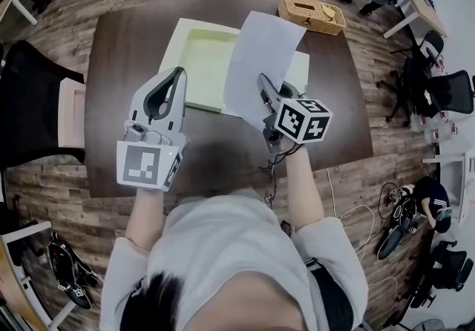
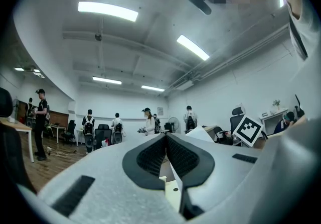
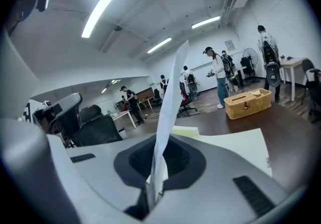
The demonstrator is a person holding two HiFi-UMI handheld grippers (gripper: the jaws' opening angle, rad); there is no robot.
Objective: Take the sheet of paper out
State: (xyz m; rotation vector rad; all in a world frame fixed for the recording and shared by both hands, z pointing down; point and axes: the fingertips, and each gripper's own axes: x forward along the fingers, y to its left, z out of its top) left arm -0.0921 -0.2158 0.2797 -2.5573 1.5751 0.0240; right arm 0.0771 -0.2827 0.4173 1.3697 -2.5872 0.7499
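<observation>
Head view: the right gripper point(image 1: 261, 84) holds the sheet of paper point(image 1: 260, 51) up above the pale folder point(image 1: 197, 55) on the dark table point(image 1: 119, 62). Left gripper view: the left gripper point(image 2: 165, 136) has its jaws together, empty. Right gripper view: the jaws are clamped on the sheet's lower edge

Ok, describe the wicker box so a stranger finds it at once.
Find the dark brown table. At its far right corner, past the pale yellow folder and the white sheet, sits the wicker box. It alone is woven and tan, with a slot on top.
</observation>
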